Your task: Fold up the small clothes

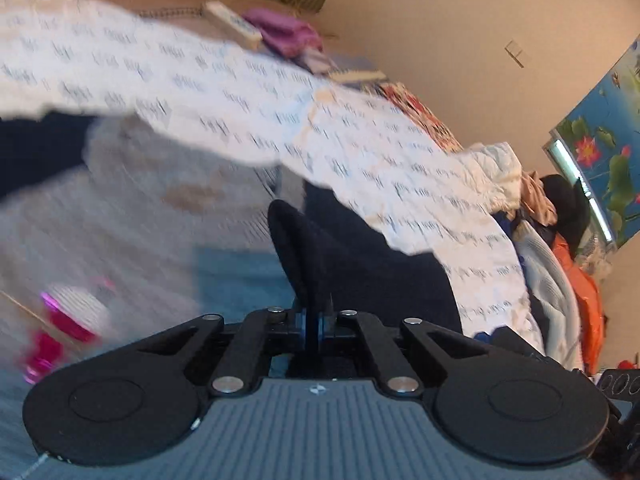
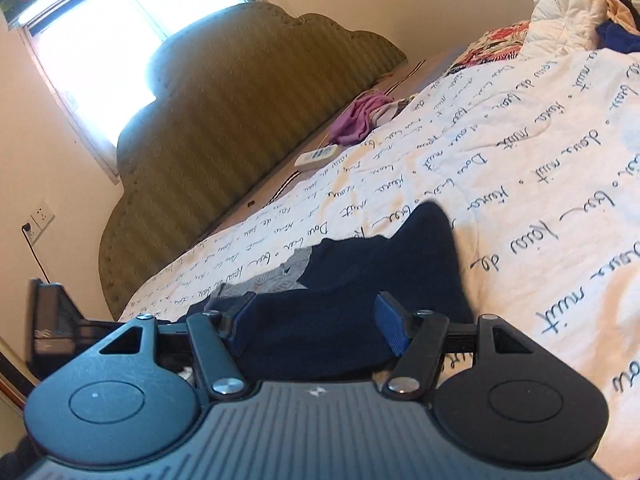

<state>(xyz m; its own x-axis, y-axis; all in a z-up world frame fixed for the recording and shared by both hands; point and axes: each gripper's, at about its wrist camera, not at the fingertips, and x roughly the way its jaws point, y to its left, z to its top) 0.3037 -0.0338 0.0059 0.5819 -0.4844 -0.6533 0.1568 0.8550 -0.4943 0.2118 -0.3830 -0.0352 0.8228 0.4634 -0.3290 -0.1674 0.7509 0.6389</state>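
Two grippers at one navy sock [image 2: 360,280] on my quilt [image 2: 520,180].
My left gripper [image 1: 314,312] is clenched on navy cloth; my right gripper [image 2: 316,328] is spread, the sock lying between its fingers, lengthwise away from me.

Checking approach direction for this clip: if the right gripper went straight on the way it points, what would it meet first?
The right gripper is open, and the navy garment already lies between its fingers, so it would meet that first. Beyond it lies the lettered quilt; the depth there is unclear.
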